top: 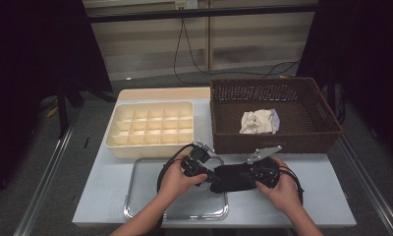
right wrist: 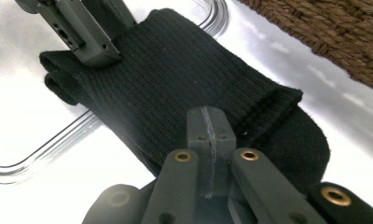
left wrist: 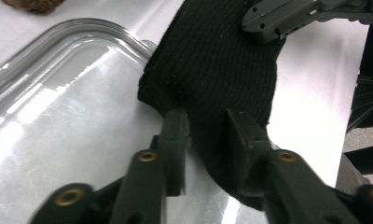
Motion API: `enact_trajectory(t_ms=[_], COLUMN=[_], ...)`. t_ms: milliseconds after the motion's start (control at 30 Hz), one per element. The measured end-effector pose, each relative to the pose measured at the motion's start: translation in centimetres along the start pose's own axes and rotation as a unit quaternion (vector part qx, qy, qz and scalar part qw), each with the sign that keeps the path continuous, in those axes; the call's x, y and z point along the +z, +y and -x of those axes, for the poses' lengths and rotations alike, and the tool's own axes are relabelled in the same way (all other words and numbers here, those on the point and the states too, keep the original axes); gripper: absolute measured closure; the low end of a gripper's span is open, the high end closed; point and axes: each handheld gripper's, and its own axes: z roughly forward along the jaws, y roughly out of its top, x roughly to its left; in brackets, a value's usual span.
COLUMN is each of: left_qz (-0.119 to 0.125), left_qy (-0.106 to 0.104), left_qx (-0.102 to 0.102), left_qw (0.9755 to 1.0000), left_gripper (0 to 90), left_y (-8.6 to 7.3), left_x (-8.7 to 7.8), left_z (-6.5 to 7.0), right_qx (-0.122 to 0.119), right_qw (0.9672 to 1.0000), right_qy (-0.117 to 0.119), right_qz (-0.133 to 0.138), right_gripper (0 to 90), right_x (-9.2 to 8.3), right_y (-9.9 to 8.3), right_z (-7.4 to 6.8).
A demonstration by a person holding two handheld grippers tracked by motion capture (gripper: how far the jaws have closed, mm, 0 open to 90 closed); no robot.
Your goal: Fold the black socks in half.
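We're looking down on a pale table (top: 106, 196) with dark floor around it, metal rails running along both sides and black curtains at nine and three o'clock. At twelve o'clock there's a light slatted wall with black cables (top: 184, 46) hanging down it.

On the table, a cream divider box (top: 150, 125) sits at eleven o'clock, its small compartments all bare. A brown wicker basket (top: 275, 142) stands at one o'clock with a crumpled white cloth (top: 258, 122) lying inside it. A shiny metal tray (top: 150, 209) lies at six o'clock, near the front edge.

The action is on the black sock (top: 231, 178), stretched flat between both hands, its left end over the tray's right rim and the rest on bare tabletop. In the left gripper view the sock (left wrist: 212, 60) drapes across the tray's curved corner (left wrist: 82, 28).

The left gripper (left wrist: 204, 123) has the sock's folded edge between its jaws; there's a gap between the pads, filled by fabric, and we can't tell whether they're actually pressing it. The right gripper (right wrist: 208, 128) has its jaws fully together, meeting in a thin seam over the ribbed cuff end of the sock (right wrist: 175, 84), and we can't make out whether cloth is pinched in there.

From above, the left gripper (top: 209, 176) and right gripper (top: 251, 176) face each other across the sock
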Motion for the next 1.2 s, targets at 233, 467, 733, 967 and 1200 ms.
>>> enact_trajectory(t_ms=[233, 467, 733, 967, 1200], left_qz=[-0.019, -0.020, -0.015, -0.032, -0.034], left_qy=[0.010, -0.020, -0.020, -0.015, -0.016], left_qx=[0.011, 0.000, 0.023, 0.033, 0.026], left_qw=[0.9997, 0.9996, 0.9994, 0.9988, 0.9989], left_gripper=[83.8, 85.0, 85.1, 85.2, 85.3], left_y=[0.7, 1.6, 3.6, 4.4, 4.6], left_x=[-0.2, -1.5, -3.3, -3.5, -2.7], left_z=[0.7, 1.0, 2.4, 2.9, 2.9], right_qx=[-0.001, 0.002, -0.002, -0.003, 0.000], right_qw=[1.0000, 1.0000, 0.9995, 0.9982, 0.9984], right_qy=[0.001, 0.008, 0.030, 0.059, 0.056], right_qz=[0.000, 0.004, 0.008, 0.008, 0.007], right_gripper=[90.0, 90.0, 90.0, 90.0, 89.6], right_x=[0.0, 0.0, 0.5, 1.1, 0.4], right_y=[0.0, 0.0, 0.6, 1.0, 1.0], right_z=[0.0, -0.1, -1.2, -2.3, -1.8])
